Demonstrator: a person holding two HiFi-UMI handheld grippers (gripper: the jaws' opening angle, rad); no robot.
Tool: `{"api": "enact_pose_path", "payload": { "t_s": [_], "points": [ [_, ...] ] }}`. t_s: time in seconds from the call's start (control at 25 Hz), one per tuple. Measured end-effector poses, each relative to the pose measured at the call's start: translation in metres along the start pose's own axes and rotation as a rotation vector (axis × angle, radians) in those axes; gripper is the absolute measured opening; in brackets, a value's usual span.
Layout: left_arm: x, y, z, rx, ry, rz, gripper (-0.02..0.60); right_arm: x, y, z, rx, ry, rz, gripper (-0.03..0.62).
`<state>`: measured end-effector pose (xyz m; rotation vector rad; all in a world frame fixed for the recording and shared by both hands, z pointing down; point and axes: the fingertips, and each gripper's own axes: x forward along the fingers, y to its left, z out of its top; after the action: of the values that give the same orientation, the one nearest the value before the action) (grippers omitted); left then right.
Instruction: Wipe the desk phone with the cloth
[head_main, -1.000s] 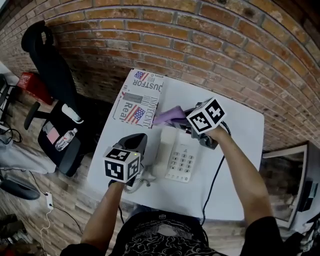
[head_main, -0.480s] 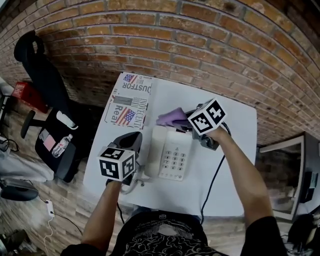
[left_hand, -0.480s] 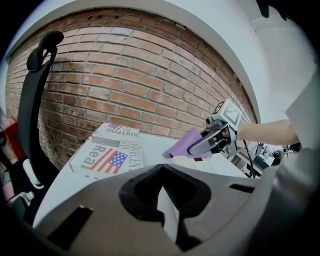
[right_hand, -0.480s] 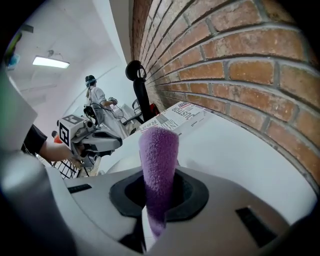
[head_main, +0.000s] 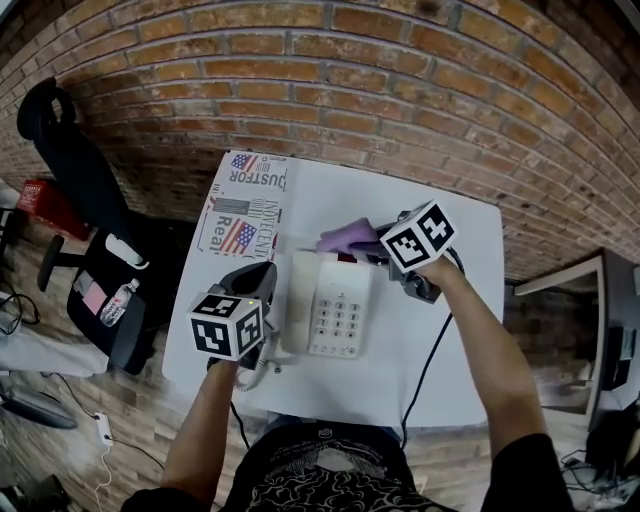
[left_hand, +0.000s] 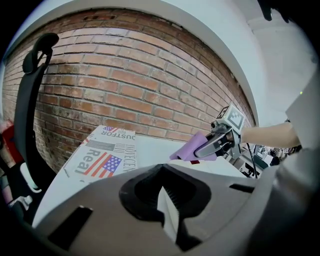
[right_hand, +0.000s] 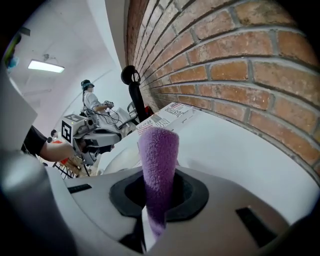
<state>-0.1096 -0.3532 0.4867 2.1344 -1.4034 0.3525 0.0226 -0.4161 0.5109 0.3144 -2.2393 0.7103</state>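
On the brick-backed desk (head_main: 455, 330), the right claw (head_main: 375, 247) is pinching the soft, limp cloth (head_main: 343, 238) by a fold at the far end of the desk phone (head_main: 337, 318); the left claw (head_main: 255, 281) is hovering closed.

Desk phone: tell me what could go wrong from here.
1. The phone seems unheld: the left gripper sits beside it, so a push from the cloth pinched in the right gripper may slide it.
2. The black cable running under the right arm could catch the phone during a sweep.
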Motion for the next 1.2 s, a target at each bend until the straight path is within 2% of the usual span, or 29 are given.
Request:
{"api": "enact_pose_path", "payload": {
  "t_s": [0.36, 0.56, 0.84, 1.2],
  "points": [
    [-0.001, -0.007, 0.001, 0.014, 0.002, -0.016, 0.006, -0.024, -0.013, -0.024, 0.062, -0.029, -0.052, 0.044],
    [0.0, -0.013, 0.006, 0.032, -0.003, -0.037, 0.006, -0.04, -0.02, -0.034, 0.063, -0.054, -0.123, 0.044],
    [-0.01, -0.021, 0.016, 0.067, -0.022, -0.062, 0.006, -0.073, -0.013, -0.023, 0.067, -0.212, -0.253, 0.044],
    [-0.035, -0.03, 0.029, 0.106, -0.06, -0.103, 0.006, -0.111, 0.03, -0.007, 0.011, -0.357, -0.385, 0.044]
  ]
}}
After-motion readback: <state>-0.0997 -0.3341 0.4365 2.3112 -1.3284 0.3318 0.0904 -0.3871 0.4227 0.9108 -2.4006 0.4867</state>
